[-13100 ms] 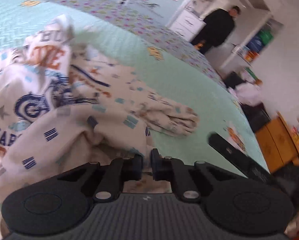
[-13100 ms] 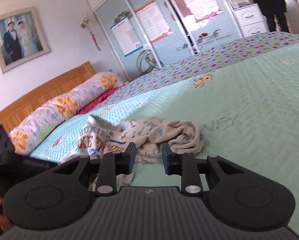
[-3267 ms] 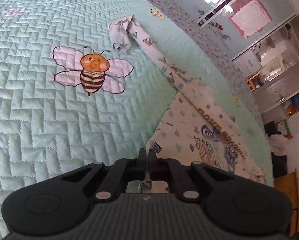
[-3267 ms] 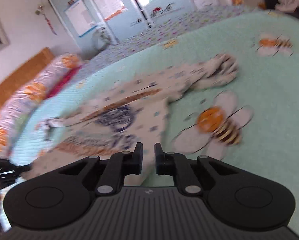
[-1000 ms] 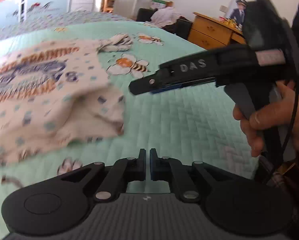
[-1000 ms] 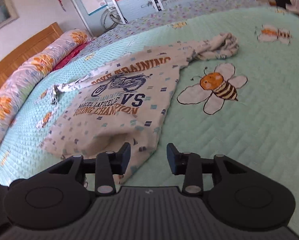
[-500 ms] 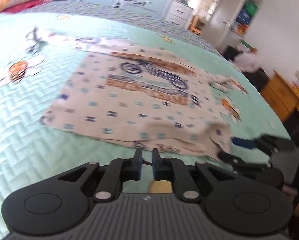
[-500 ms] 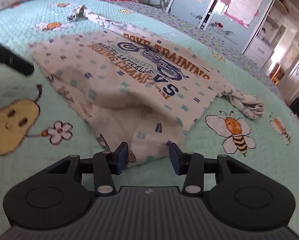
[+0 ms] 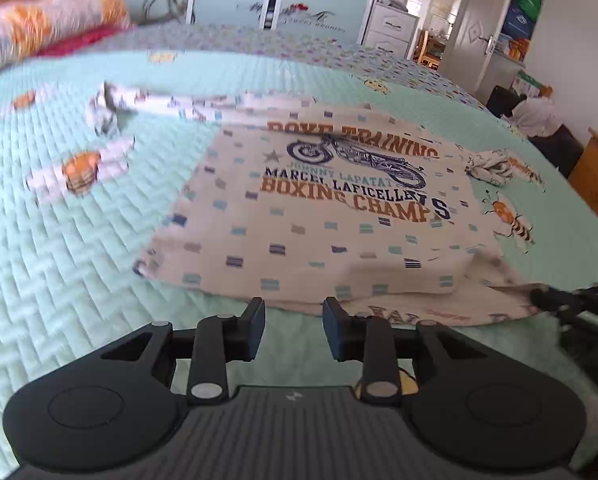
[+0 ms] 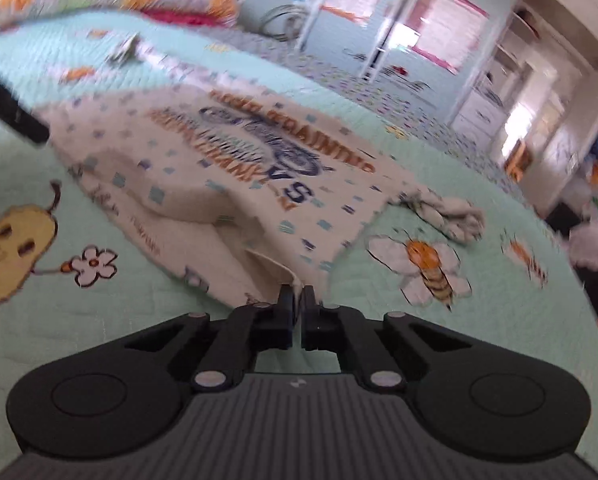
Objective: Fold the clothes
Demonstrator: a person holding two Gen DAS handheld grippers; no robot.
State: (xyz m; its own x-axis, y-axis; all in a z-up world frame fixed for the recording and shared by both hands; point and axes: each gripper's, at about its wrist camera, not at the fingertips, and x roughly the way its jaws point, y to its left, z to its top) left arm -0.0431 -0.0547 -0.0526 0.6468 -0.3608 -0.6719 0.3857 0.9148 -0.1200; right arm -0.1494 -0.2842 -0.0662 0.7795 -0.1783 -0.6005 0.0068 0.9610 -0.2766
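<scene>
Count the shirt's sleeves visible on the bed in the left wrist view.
2. One sleeve stretches away to the far left of the shirt; the other sleeve lies bunched at its right.

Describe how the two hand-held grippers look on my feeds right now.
The left hand-held gripper and the right hand-held gripper look alike: matte black, ribbed grey centre plate with a small pale logo, round discs either side, silver pivot pins, angular linkage arms. The left's finger pads show dark blue.
</scene>
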